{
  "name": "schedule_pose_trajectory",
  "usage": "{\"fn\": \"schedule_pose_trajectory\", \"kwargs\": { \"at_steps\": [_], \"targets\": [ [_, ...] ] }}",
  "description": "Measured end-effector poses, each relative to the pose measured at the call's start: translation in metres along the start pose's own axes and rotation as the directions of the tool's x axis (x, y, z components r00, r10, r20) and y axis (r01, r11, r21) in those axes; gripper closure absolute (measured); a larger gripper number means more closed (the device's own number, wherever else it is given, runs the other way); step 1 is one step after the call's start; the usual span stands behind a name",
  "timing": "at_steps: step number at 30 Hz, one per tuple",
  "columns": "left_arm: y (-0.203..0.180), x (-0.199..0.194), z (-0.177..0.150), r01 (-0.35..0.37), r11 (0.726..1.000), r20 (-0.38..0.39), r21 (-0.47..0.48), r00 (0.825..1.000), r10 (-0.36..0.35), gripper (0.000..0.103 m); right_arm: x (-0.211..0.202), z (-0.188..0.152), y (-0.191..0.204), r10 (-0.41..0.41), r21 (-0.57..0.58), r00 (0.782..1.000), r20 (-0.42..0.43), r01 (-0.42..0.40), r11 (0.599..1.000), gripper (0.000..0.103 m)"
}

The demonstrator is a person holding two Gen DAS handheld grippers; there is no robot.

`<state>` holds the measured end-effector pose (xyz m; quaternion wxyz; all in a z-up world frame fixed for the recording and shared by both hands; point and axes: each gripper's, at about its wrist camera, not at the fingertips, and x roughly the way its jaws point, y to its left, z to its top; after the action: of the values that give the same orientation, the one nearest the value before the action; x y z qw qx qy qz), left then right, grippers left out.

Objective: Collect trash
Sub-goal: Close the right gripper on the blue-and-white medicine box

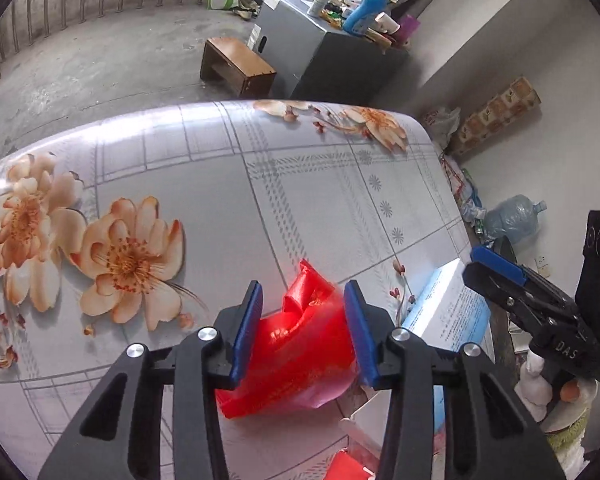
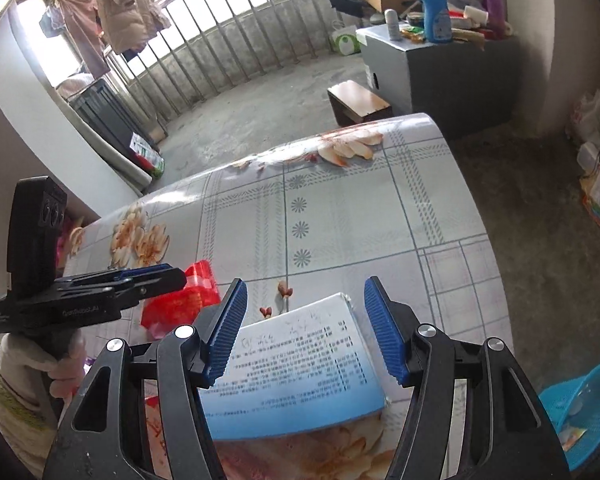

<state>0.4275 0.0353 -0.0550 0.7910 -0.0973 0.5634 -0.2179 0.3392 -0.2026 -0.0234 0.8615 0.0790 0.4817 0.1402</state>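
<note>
Your left gripper [image 1: 302,300] sits over the red plastic bag [image 1: 296,344] on the floral tablecloth [image 1: 220,184], blue pads on either side of it, but can't tell if they're actually pinching it. Your right gripper [image 2: 305,322] hangs with jaws apart above the printed booklet [image 2: 296,368], gripping nothing. A blue basket [image 2: 584,412] sits on the floor beside the table.
</note>
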Motion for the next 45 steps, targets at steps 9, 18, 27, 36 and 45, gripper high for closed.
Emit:
{"fn": "schedule_pose_trajectory", "kwargs": {
  "at_steps": [9, 18, 27, 36, 45],
  "targets": [
    [-0.038, 0.014, -0.03, 0.157, 0.98, -0.139, 0.122, 0.98, -0.14, 0.07, -0.005, -0.041, 0.005, -0.015, -0.059, 0.996, -0.084, 0.01, 0.998, 0.047],
    [-0.092, 0.015, -0.09, 0.31, 0.899, -0.367, 0.31, 0.911, -0.188, 0.07, -0.053, -0.114, 0.002, 0.003, 0.01, 0.995, -0.101, -0.002, 1.0, 0.047],
    [-0.098, -0.067, -0.091, 0.167, 0.943, -0.129, 0.288, 0.982, -0.135, 0.062, -0.117, -0.134, -0.016, 0.036, 0.125, 0.999, 0.017, -0.038, 0.991, 0.047],
    [-0.149, -0.221, -0.178, 0.363, 0.871, 0.147, 0.332, 0.892, -0.428, 0.052, -0.17, -0.18, -0.038, 0.135, 0.278, 0.985, 0.11, -0.161, 0.947, 0.046],
    [-0.181, -0.135, -0.243, 0.192, 0.945, 0.122, 0.266, 0.965, -0.23, 0.052, -0.158, -0.227, -0.059, 0.276, 0.504, 0.957, 0.093, -0.284, 0.816, 0.064]
  ]
}}
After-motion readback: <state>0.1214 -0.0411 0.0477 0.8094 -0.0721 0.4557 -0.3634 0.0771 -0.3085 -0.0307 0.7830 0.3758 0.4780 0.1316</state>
